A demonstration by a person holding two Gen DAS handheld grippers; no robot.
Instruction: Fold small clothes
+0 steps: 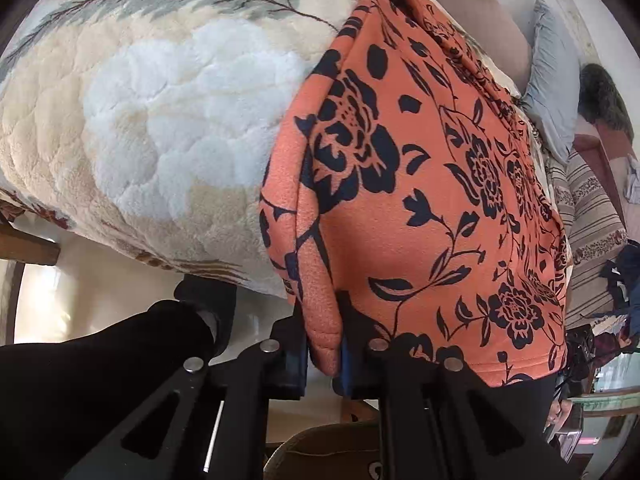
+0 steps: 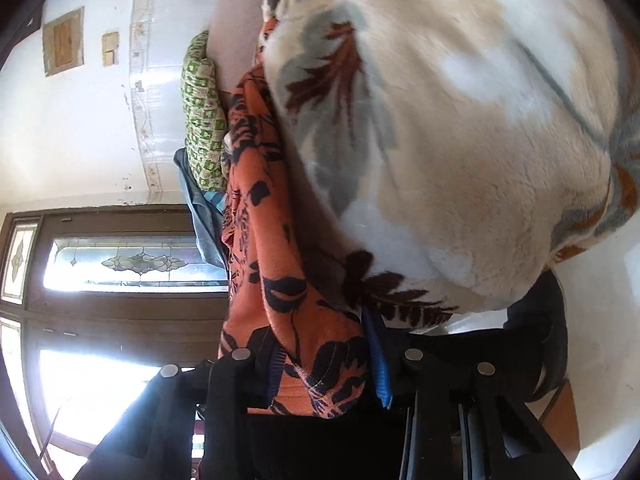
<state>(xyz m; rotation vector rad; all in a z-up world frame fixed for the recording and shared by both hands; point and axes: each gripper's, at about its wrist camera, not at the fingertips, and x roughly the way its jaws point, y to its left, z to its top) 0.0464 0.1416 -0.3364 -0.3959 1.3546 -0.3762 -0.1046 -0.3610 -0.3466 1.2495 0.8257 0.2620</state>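
An orange garment with a black flower print (image 1: 432, 184) lies on a cream fleece blanket (image 1: 160, 120). In the left wrist view a folded edge of it hangs down at the bed's side, and my left gripper (image 1: 325, 354) is shut on that edge. The right wrist view shows the same orange garment (image 2: 276, 280) bunched along the blanket (image 2: 460, 140). My right gripper (image 2: 326, 376) is shut on a thick fold of it, with cloth bulging between the blue-padded fingers (image 2: 378, 364).
A green patterned cushion (image 2: 202, 112) and a blue-grey pillow (image 1: 554, 76) lie further along the bed. A striped cloth (image 1: 588, 216) sits at the right. A black sleeve (image 1: 100, 360) shows at lower left. A stained-glass window (image 2: 132, 264) is at left.
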